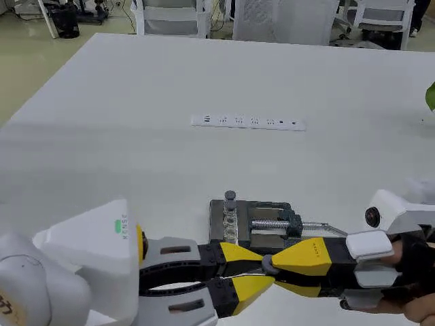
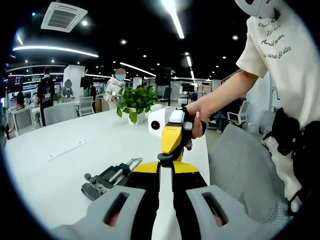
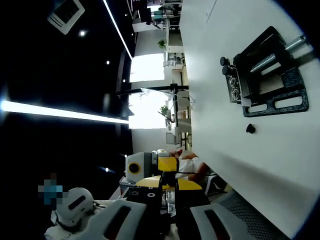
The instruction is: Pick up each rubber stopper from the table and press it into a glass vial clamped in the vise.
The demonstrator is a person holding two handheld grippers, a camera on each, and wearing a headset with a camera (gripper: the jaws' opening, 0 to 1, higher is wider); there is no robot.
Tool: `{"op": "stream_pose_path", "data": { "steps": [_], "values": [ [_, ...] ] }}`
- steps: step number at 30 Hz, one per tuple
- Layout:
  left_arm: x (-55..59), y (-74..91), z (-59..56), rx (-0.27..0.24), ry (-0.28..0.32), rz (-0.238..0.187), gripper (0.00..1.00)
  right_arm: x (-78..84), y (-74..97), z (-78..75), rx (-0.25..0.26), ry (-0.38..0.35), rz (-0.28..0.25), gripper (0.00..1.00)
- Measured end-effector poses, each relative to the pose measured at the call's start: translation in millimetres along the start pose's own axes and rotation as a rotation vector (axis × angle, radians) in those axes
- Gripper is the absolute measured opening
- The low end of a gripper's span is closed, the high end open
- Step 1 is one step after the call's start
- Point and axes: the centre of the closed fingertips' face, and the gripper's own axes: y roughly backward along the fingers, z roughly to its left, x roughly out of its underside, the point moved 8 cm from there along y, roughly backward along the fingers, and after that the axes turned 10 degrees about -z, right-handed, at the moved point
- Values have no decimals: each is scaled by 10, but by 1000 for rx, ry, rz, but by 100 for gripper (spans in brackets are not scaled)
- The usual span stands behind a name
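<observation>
In the head view, the vise (image 1: 268,231) stands on the white table (image 1: 136,136), near the front edge. It clamps a short row of glass vials (image 1: 231,221), and the farthest vial carries a rubber stopper (image 1: 230,197). Just in front of the vise, the left hand-held gripper (image 1: 255,270) and the right hand-held gripper (image 1: 279,272) meet tip to tip above the table. A small dark round piece (image 1: 267,263) sits where the yellow tips join; I cannot tell what it is. A power strip (image 1: 248,122) lies farther back.

In the left gripper view, the vise (image 2: 107,179) is low on the left, apart from the tips. The jaws of the left hand-held gripper (image 2: 166,170) are drawn close, with a thin slit between them; I cannot tell if they grasp anything. A hand (image 2: 195,120) holds the right hand-held gripper (image 2: 166,156) pointing at them, with a plant (image 2: 135,100) behind.

The right gripper view is rolled. It brings a loose stopper (image 3: 250,129) lying on the table (image 3: 225,150) just beside the base of the vise (image 3: 272,75), well apart from the right hand-held gripper (image 3: 169,184). Its jaws are also nearly together, and I cannot tell its grasp.
</observation>
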Motion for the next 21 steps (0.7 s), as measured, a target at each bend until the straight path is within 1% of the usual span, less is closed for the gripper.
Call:
{"op": "stream_pose_path", "data": {
  "steps": [3, 5, 7, 9, 11, 14, 16, 18, 21],
  "values": [
    [-14, -15, -25, 17, 15, -15, 6, 23, 2, -6, -6, -1, 16, 5],
    [-11, -14, -18, 15, 3, -8, 6, 13, 20, -13, -6, 3, 14, 5],
    [-17, -18, -21, 19, 14, -14, 6, 21, 25, -7, -13, -12, 16, 5],
    [-19, -17, -19, 20, 8, -15, 5, 27, 22, -6, -16, -9, 14, 5],
    [-23, -17, -21, 21, 22, -20, 5, 38, 19, 2, -22, -10, 15, 5],
    [-48, -7, -21, 21, 61, -50, 5, 50, 16, 24, -51, -22, 14, 5],
    [-56, -10, -21, 23, 54, -51, 5, 56, 10, 29, -59, -21, 13, 5],
    [-52, -7, -15, 23, 50, -42, 5, 58, 5, 23, -59, -10, 12, 5],
    [-55, -5, -12, 24, 53, -39, 5, 61, -1, 23, -65, -1, 9, 5]
  ]
}}
